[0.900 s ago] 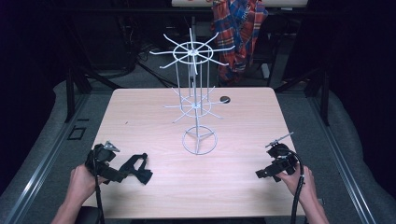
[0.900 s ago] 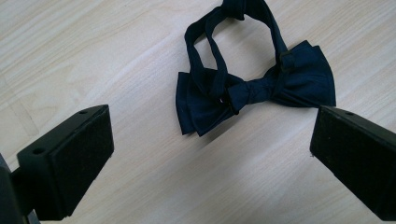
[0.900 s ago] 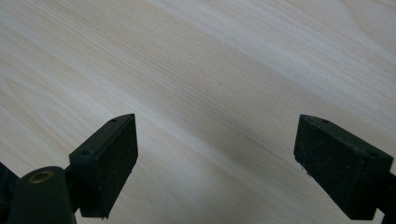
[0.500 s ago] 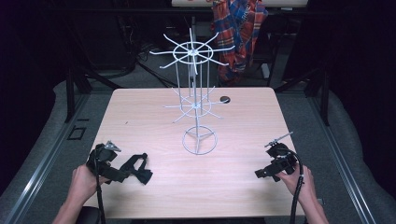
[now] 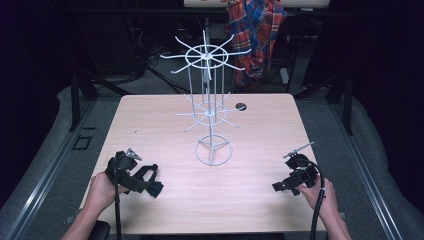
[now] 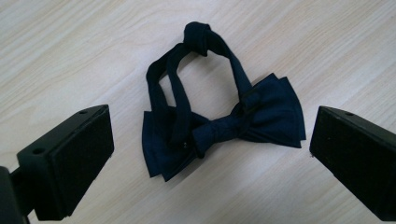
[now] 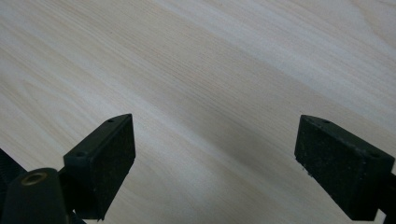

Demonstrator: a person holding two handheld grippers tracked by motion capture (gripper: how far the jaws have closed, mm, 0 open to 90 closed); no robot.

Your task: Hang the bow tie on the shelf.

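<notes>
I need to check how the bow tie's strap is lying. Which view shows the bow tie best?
The left gripper view: the bow tie lies flat on the table between the open jaws, its knotted strap looped above the bow. In the high view it is a small dark shape beside the left gripper, strap indistinct.

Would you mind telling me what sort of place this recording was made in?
Probably a lab recording station: a lone wooden table on rails in a dark room, a white wire display rack, and cables on the floor behind.
</notes>
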